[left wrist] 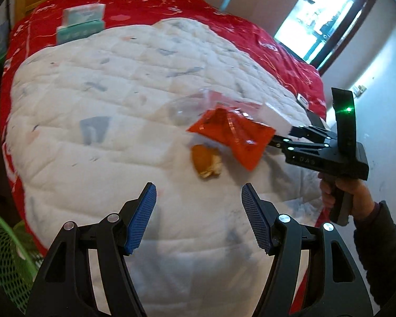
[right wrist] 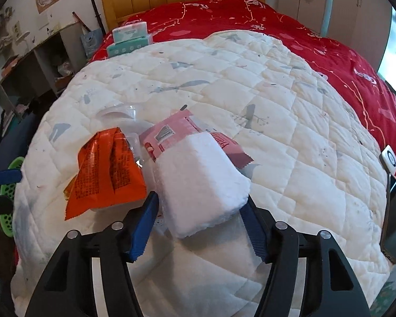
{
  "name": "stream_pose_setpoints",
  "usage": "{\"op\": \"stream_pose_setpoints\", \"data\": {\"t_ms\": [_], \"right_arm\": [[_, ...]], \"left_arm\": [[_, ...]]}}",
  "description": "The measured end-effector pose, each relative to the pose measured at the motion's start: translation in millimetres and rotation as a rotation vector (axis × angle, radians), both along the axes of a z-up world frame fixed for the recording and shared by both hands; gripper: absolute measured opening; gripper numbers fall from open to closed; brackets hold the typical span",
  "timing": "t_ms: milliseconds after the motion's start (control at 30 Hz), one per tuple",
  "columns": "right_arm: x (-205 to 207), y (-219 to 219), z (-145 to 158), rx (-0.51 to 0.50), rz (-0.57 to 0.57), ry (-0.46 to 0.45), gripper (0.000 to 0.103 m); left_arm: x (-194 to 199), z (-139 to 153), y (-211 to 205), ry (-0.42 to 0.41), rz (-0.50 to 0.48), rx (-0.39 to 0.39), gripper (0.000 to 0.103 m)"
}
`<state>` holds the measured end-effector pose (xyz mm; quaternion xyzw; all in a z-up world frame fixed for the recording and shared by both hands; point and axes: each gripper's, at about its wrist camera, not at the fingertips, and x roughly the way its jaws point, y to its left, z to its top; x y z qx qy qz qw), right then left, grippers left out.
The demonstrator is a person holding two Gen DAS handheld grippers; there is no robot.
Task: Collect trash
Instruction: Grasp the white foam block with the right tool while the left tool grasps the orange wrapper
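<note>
On the white quilt (left wrist: 92, 100) lie an orange wrapper (left wrist: 232, 134), a brown scrap (left wrist: 206, 163), a clear plastic piece (left wrist: 182, 108) and a pink packet (right wrist: 171, 134). My right gripper (right wrist: 200, 219) is closed around a white tissue pack (right wrist: 200, 182), held just above the quilt beside the orange wrapper (right wrist: 105, 169); it also shows in the left wrist view (left wrist: 277, 134). My left gripper (left wrist: 198, 211) is open and empty, hovering a little short of the brown scrap.
A green mesh basket (left wrist: 2, 259) stands at the lower left off the bed, also seen in the right wrist view (right wrist: 10, 190). Two teal tissue boxes (right wrist: 130, 39) sit on the red bedspread (right wrist: 330, 52). A phone (right wrist: 393, 211) lies at the quilt's right edge.
</note>
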<state>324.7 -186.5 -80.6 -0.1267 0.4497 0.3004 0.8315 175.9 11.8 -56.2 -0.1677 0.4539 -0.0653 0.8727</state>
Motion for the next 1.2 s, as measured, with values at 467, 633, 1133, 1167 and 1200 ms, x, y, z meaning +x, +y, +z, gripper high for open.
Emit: {"op": "stream_pose_setpoints", "data": {"t_ms": [467,633,1133,1167,1200], "right_arm": [[-7,-9,3,0.005,0.015,-0.044,0.063],[-18,-25,13,0.042,-0.017,-0.051,0.063],[-53,-55,21,0.113,-0.062,-0.047,0.063],[-57,-55,22,0.123,-0.067,-0.044,0.063],[-58,-56,22,0.127,-0.068,-0.042,0.063]], "left_arm": [[31,0,-19,0.006,-0.029,-0.051,0.067],[46,-7,-35,0.027,-0.051,-0.068,0.067],[82,-43,-45,0.092,-0.014,-0.214,0.017],[80,-43,-45,0.087,-0.017,-0.215,0.013],[77,-43,-45,0.081,-0.017,-0.214,0.011]]}}
